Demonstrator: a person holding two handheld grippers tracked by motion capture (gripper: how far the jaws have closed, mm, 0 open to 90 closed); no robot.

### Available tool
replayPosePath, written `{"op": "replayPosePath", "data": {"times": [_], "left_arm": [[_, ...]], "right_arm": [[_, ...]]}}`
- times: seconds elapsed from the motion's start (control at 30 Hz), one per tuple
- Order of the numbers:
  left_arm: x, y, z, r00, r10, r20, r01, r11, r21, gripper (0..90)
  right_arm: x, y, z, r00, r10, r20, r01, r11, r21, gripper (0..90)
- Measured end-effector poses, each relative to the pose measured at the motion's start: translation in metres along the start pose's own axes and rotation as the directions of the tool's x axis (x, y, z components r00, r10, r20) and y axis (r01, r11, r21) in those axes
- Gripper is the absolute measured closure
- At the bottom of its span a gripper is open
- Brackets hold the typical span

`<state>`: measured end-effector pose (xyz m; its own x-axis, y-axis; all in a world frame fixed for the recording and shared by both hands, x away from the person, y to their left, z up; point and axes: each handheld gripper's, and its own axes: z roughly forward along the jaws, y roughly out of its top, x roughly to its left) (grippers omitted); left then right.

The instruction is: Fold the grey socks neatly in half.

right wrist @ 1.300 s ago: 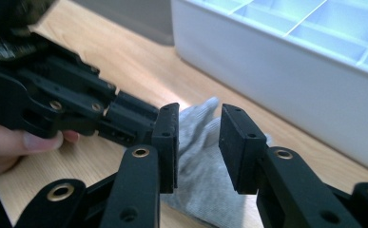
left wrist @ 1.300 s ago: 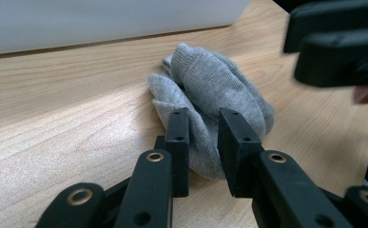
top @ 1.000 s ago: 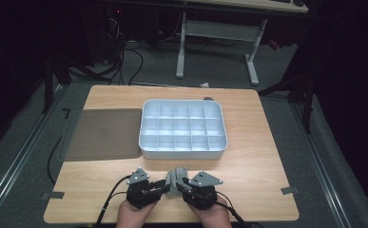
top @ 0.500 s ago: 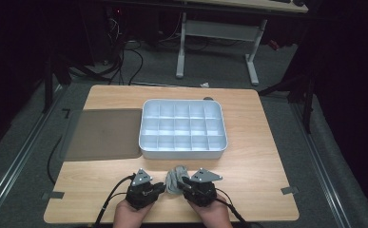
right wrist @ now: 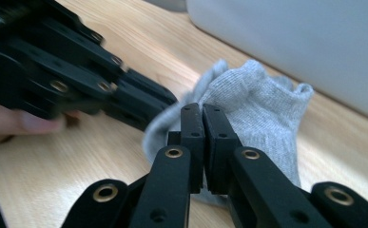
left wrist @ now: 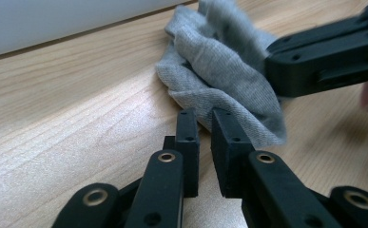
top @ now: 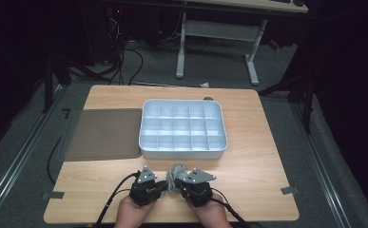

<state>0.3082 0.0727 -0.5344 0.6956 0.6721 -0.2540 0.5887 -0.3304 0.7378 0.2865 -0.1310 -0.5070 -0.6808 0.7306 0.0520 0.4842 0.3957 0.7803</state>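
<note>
A crumpled grey sock [top: 176, 172] lies on the wooden table [top: 248, 190] near its front edge, between two hand-held grippers. My left gripper [left wrist: 203, 118] has just been closing, and its jaws now pinch the sock's [left wrist: 219, 61] near edge with a narrow gap left between them. My right gripper [right wrist: 203, 110] is shut tight on the other side of the sock [right wrist: 262, 99]. In the high view the left gripper [top: 166, 185] and the right gripper [top: 179, 186] point inward at each other, tips almost meeting at the sock.
A white compartment tray [top: 182, 153] with several empty cells stands just beyond the sock, mid-table. To its left lies a flat grey-brown mat [top: 103, 135]. A hand [top: 131, 216] holds each gripper at the table's front edge.
Both pairs of jaws have closed onto the sock. The left gripper has edged slightly in toward it, while the right hand has stayed put.
</note>
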Motion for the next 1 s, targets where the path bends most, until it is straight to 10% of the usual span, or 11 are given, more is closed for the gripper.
{"op": "replayPosePath", "data": {"times": [1.0], "left_arm": [[0.002,-0.003,-0.014,0.9996,-0.012,-0.025,0.01,0.9965,-0.083,78.2]], "right_arm": [[0.012,-0.015,0.016,0.9987,-0.035,-0.037,0.036,0.999,0.032,88.6]]}}
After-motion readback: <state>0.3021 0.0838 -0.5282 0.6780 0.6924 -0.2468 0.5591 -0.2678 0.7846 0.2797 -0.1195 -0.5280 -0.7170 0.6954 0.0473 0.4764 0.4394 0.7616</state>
